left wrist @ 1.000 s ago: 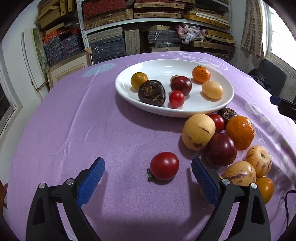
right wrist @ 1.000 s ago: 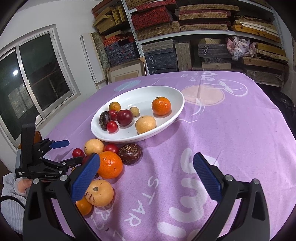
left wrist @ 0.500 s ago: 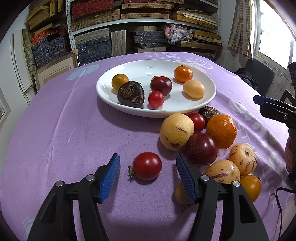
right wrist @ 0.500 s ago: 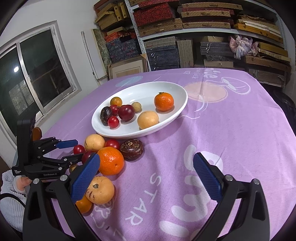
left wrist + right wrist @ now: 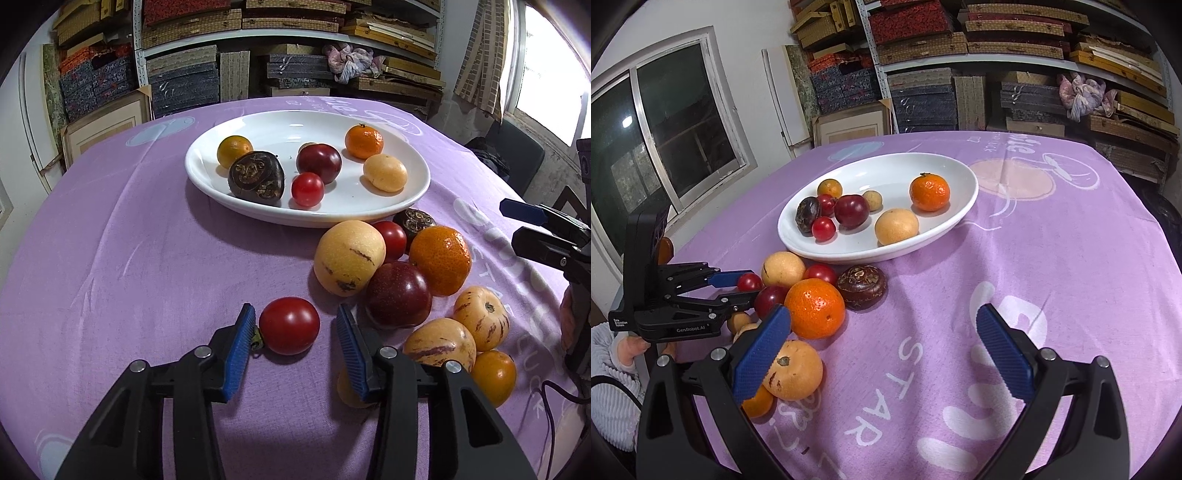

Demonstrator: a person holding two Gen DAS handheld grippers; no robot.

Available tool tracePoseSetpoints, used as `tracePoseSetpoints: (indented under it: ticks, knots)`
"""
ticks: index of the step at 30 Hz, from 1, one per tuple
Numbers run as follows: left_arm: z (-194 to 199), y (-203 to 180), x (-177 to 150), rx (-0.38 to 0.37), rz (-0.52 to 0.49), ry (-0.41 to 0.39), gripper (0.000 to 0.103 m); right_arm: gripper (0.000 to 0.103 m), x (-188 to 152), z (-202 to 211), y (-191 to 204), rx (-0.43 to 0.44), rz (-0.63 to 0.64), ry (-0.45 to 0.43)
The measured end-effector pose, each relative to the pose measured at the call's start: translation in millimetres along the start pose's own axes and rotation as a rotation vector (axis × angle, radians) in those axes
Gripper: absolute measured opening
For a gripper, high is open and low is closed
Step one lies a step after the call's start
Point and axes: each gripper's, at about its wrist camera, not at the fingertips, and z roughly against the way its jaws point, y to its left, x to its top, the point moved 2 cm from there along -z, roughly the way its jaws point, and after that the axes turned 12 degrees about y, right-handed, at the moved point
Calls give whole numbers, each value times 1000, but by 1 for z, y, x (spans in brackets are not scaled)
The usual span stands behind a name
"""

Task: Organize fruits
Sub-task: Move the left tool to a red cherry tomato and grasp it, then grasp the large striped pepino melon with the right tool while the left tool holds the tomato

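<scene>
A small yellow fruit (image 5: 345,387) sits half hidden behind the left gripper (image 5: 295,332), whose jaws are closing around a lone tomato (image 5: 289,325) on the purple cloth (image 5: 110,258); the left pad touches its stem, the right pad stands clear. The right view alone shows a sleeve (image 5: 613,384) and the window (image 5: 657,129). The right gripper (image 5: 882,350) hangs wide apart, empty, near the fruit pile beside the plate (image 5: 960,206)

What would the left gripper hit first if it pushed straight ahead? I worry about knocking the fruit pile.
Probably the red tomato, already between the closing fingers of the left gripper; the pile sits off to the right.
</scene>
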Motion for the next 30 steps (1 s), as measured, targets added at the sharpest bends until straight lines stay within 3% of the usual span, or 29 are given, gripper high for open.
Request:
tracePoseSetpoints:
  ticks: [3, 7, 9, 10, 11, 13, 19, 23, 30]
  knots:
    - [0, -2, 0, -4, -7, -3, 35, 99, 0, 1, 6, -3, 27, -7]
    - [1, -3, -1, 7, -10, -9, 34, 97, -2, 2, 13, 10, 63, 5]
    - [2, -1, -2, 13, -2, -11, 34, 89, -3, 0, 17, 42, 81, 29]
    - [2, 0, -2, 9, 1, -10, 34, 78, -4, -1, 20, 68, 91, 46]
    - [2, 1, -2, 7, 6, -9, 34, 74, -5, -2, 22, 93, 101, 63]
    - [2, 2, -2, 4, 12, -8, 34, 73, -9, -2, 29, 120, 128, 84]
    - [2, 2, -2, 0, 12, -7, 34, 72, -18, -6, 48, 112, 211, 113]
    - [1, 2, -2, 1, 10, -7, 34, 63, -22, -15, 52, 94, 225, 147]
    - [1, 3, -2, 2, 9, -6, 34, 57, -28, -30, 58, 64, 241, 197]
